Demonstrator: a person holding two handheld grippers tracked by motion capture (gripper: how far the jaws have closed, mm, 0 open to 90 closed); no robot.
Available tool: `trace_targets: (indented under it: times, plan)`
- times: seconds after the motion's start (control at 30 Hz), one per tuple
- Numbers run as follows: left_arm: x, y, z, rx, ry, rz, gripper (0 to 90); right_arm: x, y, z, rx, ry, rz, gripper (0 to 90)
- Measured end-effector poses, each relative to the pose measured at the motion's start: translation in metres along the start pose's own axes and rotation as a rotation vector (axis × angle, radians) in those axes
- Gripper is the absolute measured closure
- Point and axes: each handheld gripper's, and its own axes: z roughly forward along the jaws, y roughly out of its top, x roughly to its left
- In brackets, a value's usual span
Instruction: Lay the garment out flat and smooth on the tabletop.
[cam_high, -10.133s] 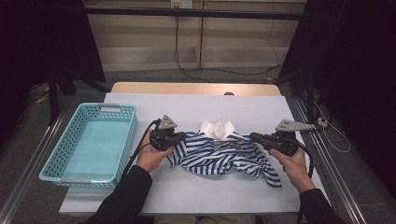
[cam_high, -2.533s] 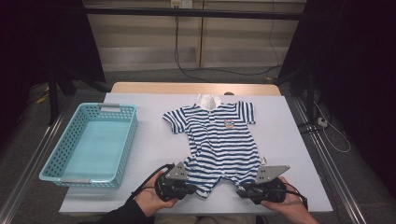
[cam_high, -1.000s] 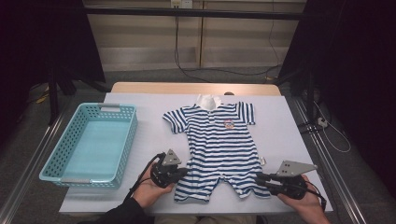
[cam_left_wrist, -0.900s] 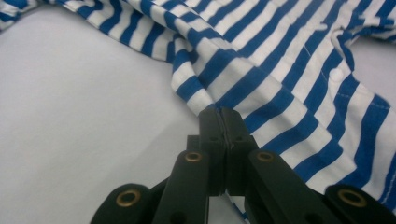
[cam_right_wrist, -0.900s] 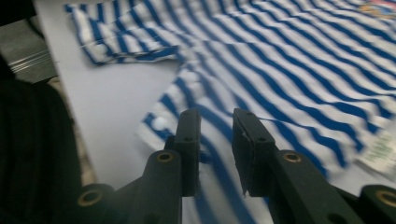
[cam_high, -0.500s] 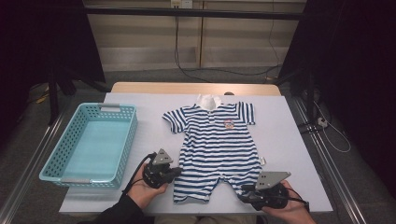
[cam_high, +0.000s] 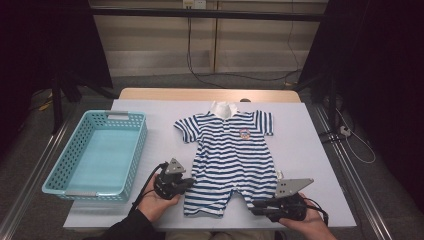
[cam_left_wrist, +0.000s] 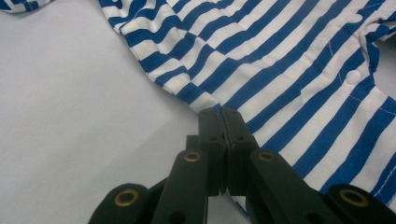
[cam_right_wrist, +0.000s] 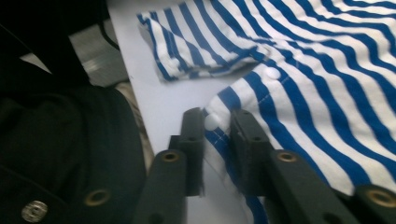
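My romper (cam_high: 230, 160) lies flat on the worktop (cam_high: 320, 165), collar far from me, legs near, so it runs long from me away. It is soft, light and floppy, so I hold edges. My left gripper (cam_high: 186, 183) is pinched shut on its side hem, and my right gripper (cam_high: 255, 210) has been closing, its jaws around a leg hem but not squeezing yet.

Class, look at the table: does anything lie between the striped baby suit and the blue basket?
Nothing visible does. Bare table separates the baby suit from the basket; the left claw sits at the suit's near-left edge, not across that gap.
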Motion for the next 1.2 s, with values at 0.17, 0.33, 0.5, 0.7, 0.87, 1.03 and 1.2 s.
trace_targets:
  times: [0.17, 0.33, 0.5, 0.7, 0.87, 1.03, 1.2]
  plan:
    - [-0.001, 0.001, -0.004, -0.039, -0.016, 0.001, 81.4, -0.005, 0.0, -0.005, -0.041, -0.032, 0.036, 55.5]
    - [-0.013, 0.001, -0.009, -0.075, -0.06, 0.054, 69.6, -0.021, -0.009, -0.022, -0.046, -0.199, 0.064, 57.4]
    - [-0.034, 0.0, -0.006, -0.085, -0.12, 0.122, 63.7, -0.033, -0.015, -0.031, -0.028, -0.332, 0.097, 59.9]
    - [-0.062, -0.004, 0.005, -0.045, -0.239, 0.212, 71.4, -0.056, -0.017, -0.032, -0.019, -0.411, 0.128, 60.8]
    - [-0.075, -0.005, 0.012, -0.062, -0.277, 0.27, 58.2, -0.082, -0.012, -0.026, -0.006, -0.45, 0.167, 58.7]
    - [-0.078, -0.008, 0.021, -0.077, -0.291, 0.271, 55.8, -0.097, -0.011, -0.015, 0.039, -0.466, 0.182, 58.7]
    - [-0.085, -0.005, 0.019, -0.025, -0.266, 0.286, 75.9, -0.097, -0.01, -0.017, 0.037, -0.458, 0.19, 82.7]
